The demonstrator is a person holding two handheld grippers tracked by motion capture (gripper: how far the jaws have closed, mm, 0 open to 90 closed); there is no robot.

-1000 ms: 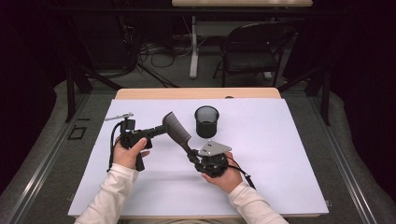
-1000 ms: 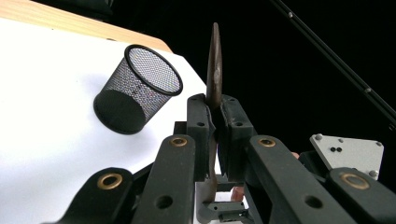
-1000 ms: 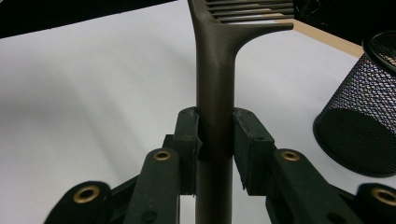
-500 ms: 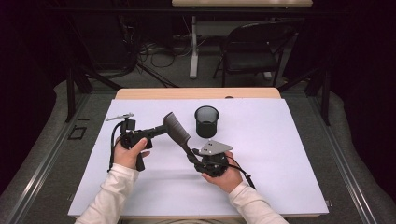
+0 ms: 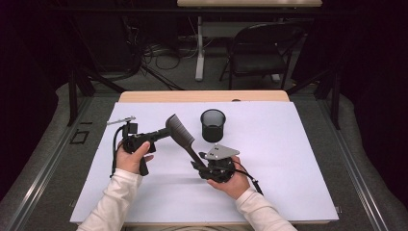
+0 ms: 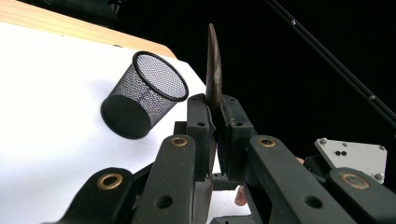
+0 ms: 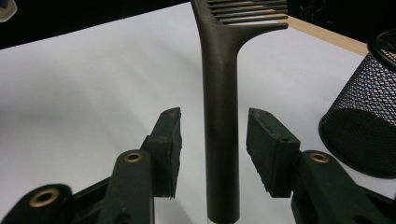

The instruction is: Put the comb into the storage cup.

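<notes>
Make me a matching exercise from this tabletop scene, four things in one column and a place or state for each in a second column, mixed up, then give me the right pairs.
Things:
1. comb
2. mesh cup
3. left gripper
4. right gripper

States:
A. upright on the white table sheet, touching nothing else
B. jaws apart on either side of the handle, pads clear of it
C. clamped at its toothed end, handle slanting down
D. jaws shut on the comb

Pairs: 1-C, 2-A, 3-D, 4-B

The right gripper's jaws have just been opening; the comb's handle stands between them.
</notes>
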